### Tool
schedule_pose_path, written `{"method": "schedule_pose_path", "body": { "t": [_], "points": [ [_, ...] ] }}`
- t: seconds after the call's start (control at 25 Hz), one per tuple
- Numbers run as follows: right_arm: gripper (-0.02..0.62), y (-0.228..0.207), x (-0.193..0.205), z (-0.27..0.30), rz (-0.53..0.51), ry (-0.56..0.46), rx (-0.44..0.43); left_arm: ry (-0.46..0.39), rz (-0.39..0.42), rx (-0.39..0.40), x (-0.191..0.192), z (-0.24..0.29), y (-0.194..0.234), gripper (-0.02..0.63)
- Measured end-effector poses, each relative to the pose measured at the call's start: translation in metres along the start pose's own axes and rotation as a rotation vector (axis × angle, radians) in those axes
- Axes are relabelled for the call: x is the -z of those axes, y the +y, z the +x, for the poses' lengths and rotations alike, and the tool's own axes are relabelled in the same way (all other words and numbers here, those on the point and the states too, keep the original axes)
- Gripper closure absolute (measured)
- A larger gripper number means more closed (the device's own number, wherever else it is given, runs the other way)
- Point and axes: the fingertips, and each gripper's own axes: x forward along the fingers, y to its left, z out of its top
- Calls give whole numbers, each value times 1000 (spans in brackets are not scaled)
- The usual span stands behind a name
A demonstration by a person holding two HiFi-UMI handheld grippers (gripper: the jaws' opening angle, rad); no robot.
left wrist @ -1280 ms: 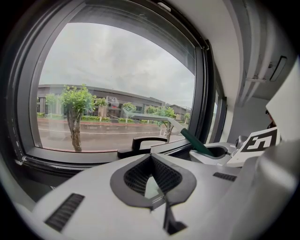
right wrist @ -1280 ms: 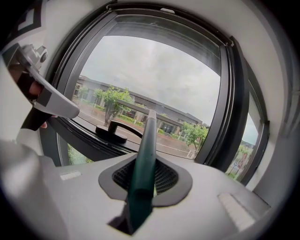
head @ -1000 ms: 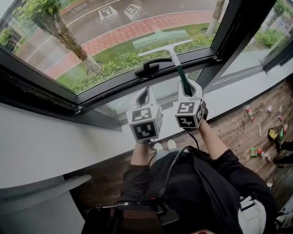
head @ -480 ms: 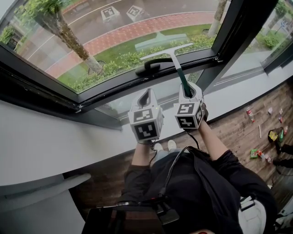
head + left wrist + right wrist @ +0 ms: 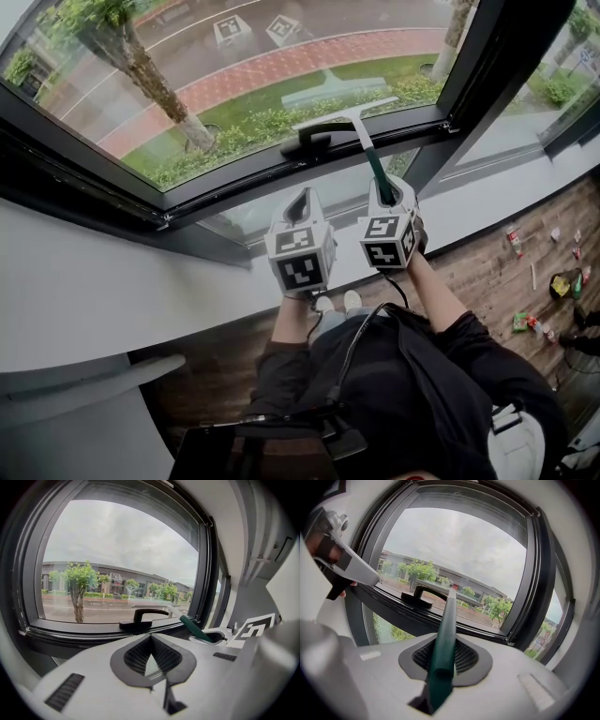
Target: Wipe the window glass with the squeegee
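Our squeegee (image 5: pixel 359 127) has slid lower on the window glass (image 5: pixel 234 80), its blade now just above the black window handle (image 5: pixel 317 142). Our right gripper (image 5: pixel 381 185) clamps its green shaft; our left gripper (image 5: pixel 299 202) hangs beside it, jaws together on nothing

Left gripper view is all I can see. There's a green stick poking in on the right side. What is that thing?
Observer: That's the handle of the squeegee. The right gripper view shows the right tool shut on it.
Operator: Where's its wiping end?
Observer: In the head view its white blade is at the bottom of the window glass, just above the black window handle.
Operator: What's down below us?
Observer: A wooden floor, with small bits of litter off to the right.
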Motion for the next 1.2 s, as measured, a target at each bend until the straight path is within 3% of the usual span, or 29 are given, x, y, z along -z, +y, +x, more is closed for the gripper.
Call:
{"method": "schedule_pose_path", "body": {
  "t": [0.36, 0.64, 0.88, 1.2],
  "points": [
    [534, -8, -10, -10, 20, -34, -18, -24, -28, -20, -8, -5, -3, 603],
    [534, -15, -48, -41, 41, -160, -44, -77, -81, -76, -33, -33, 13, 603],
    [534, -17, -125, -79, 91, -340, -37, -171, -79, -138, -78, -69, 44, 603],
    [534, 16, -268, -130, 111, -613, 34, -365, 13, -150, -174, -130, 96, 603]
  ]
}}
